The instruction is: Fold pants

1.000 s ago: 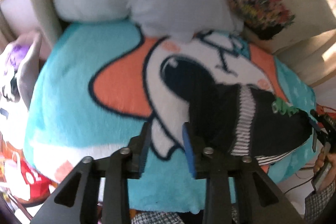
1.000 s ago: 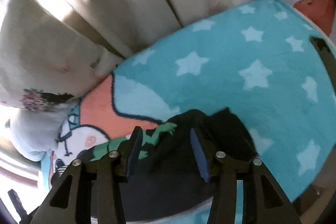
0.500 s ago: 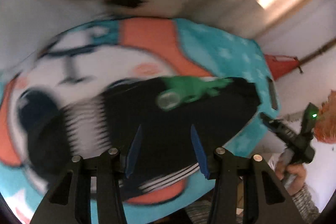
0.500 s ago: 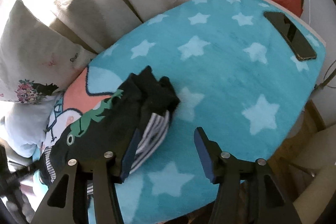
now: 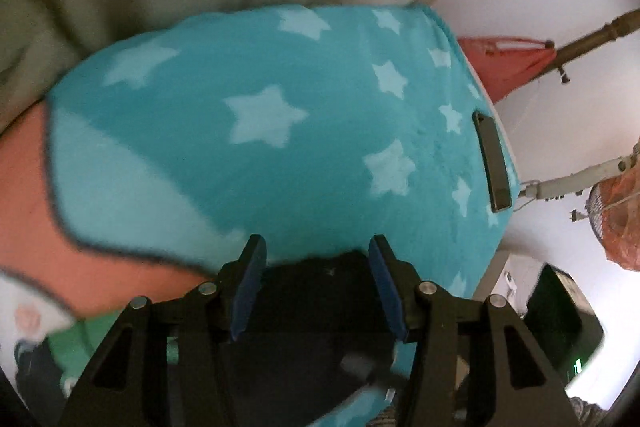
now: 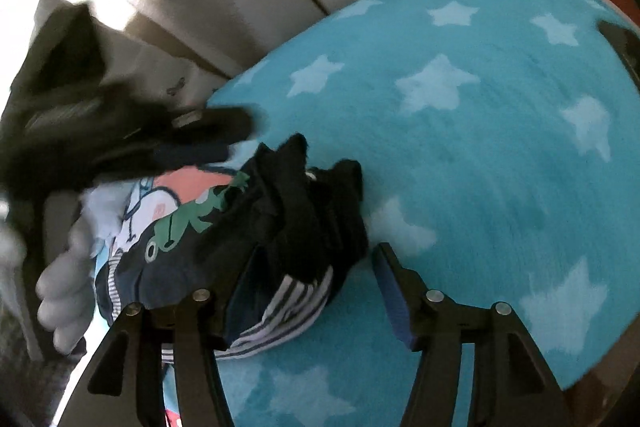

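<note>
One pair of dark pants (image 6: 256, 247) lies bunched on the star-patterned blanket (image 6: 480, 155), toward its near edge, cuffs sticking up and a striped band showing underneath.

The right gripper (image 6: 316, 291) is spread wide, its left finger touching or just over the bundle's striped edge and the other over bare blanket; it grips nothing. The left gripper (image 5: 316, 283) is likewise spread, with dark cloth lying between its fingers but not pinched.

The likely trouble is the loose stack. A finger closing on only the top layer would probably drag that layer and pull the fold apart, and the plush blanket could catch the cloth and skew it.

One phone (image 5: 492, 163) rests near the blanket's far right edge, well apart from the pants. There are two grippers, one blanket, and one pair of pants.
</note>
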